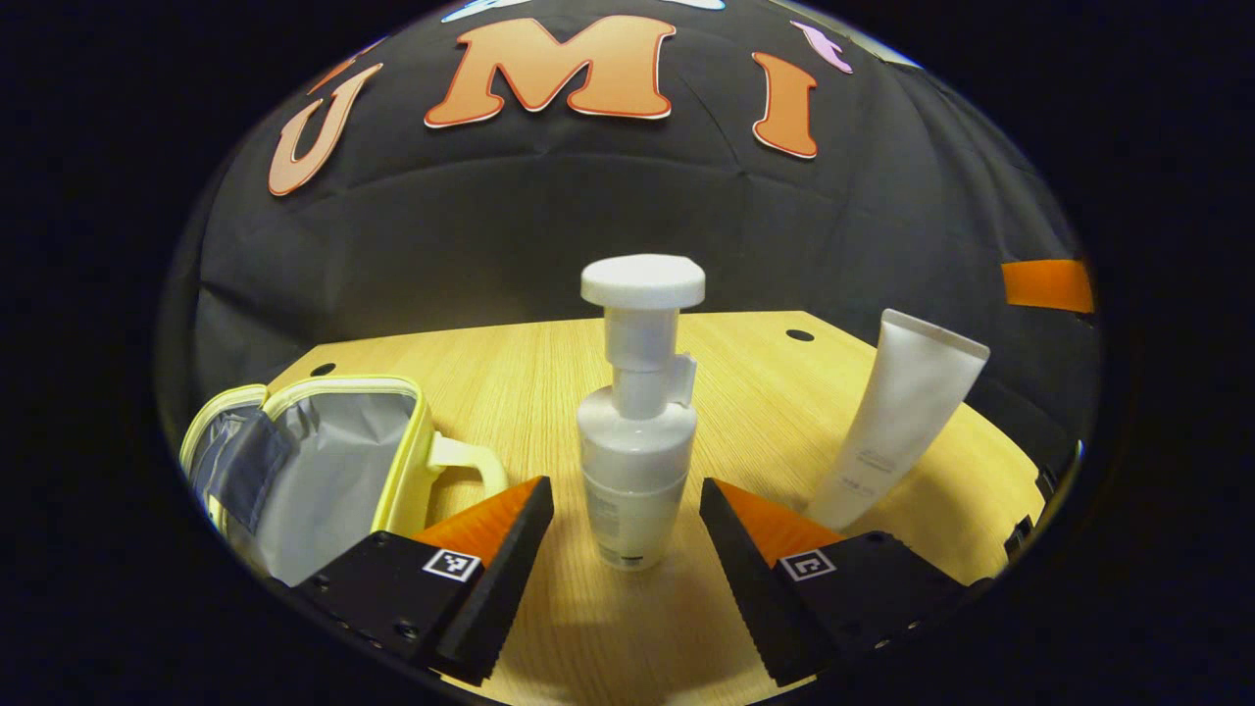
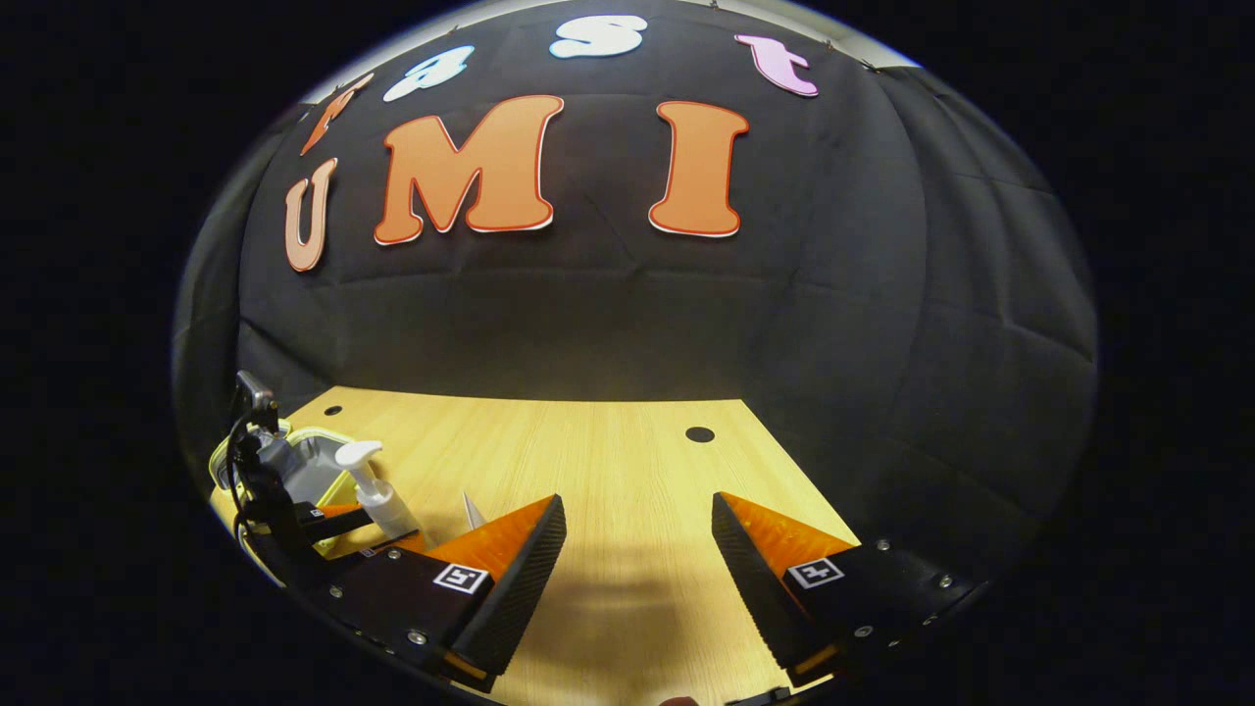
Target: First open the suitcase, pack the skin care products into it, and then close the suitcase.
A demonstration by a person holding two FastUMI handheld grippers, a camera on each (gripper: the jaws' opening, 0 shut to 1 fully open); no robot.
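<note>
Your left gripper (image 1: pixel 627 549) stands wide around the upright pump bottle (image 1: pixel 637 431) without touching it; the open suitcase (image 1: pixel 314 471) lies just left. Close off-centre and you tip that tall bottle onto the table (image 1: pixel 765 392). Your right gripper (image 2: pixel 637 579) hangs wide, empty.

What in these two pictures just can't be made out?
- Left gripper view: the open pale-yellow case with grey lining; its bottom is cut off by the picture edge and the left claw.
- Same view: print on the white pump bottle and white squeeze tube is too small.
- Right gripper view: the tube is mostly hidden behind a finger of the right claw.
</note>
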